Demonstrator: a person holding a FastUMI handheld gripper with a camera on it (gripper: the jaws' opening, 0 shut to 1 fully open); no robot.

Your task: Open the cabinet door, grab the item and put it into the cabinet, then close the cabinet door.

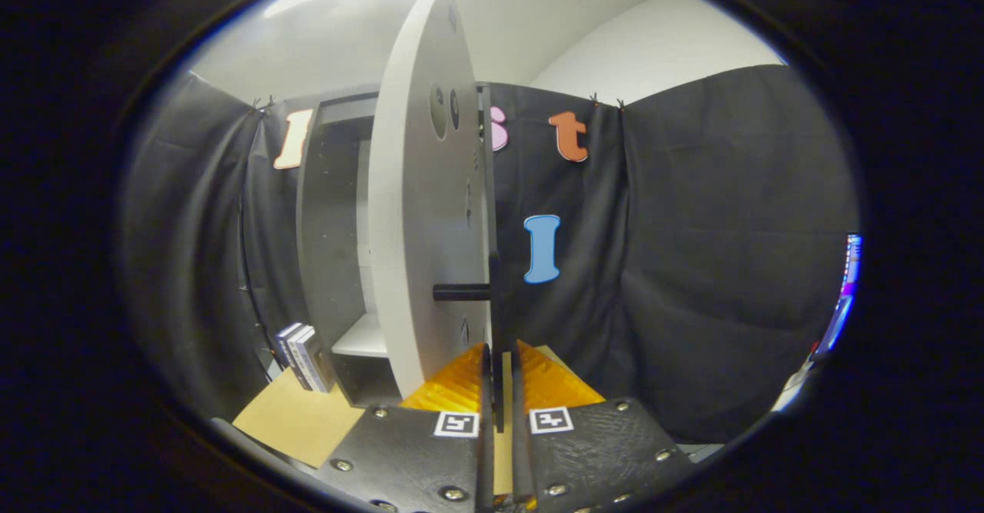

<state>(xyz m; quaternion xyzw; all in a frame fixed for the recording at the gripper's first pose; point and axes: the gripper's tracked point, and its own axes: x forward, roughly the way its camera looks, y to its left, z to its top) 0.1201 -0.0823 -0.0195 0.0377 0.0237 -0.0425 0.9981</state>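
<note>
Here the tall grey cabinet (330,244) stands open against the black cloth wall (692,251), a flat-sided box of smooth matte board. Inside it a pale white shelf (361,340) runs across the lower part; the visible stretch of that shelf is bare, and the dim compartment above it shows only a lighter back panel. The cabinet's light grey door (419,213) is swung out towards the camera and seen nearly edge-on, a thick plain slab with round dark holes near its top. A slim black bar handle (493,305) stands off the door on a short black cylindrical post (461,292).

The gripper (500,374) has its ribbed fingers (461,382) drawn close together, the jaws pinching the lower end of the handle, which runs down between them. Whether both pads truly press on it cannot be told for sure.

To the left of the cabinet, upright on the light brown wooden worktop (296,421), stands a small stack of book-like packs with dark covers and white spines (302,355), leaning slightly against the cabinet's side, well off from the fingers.
</note>
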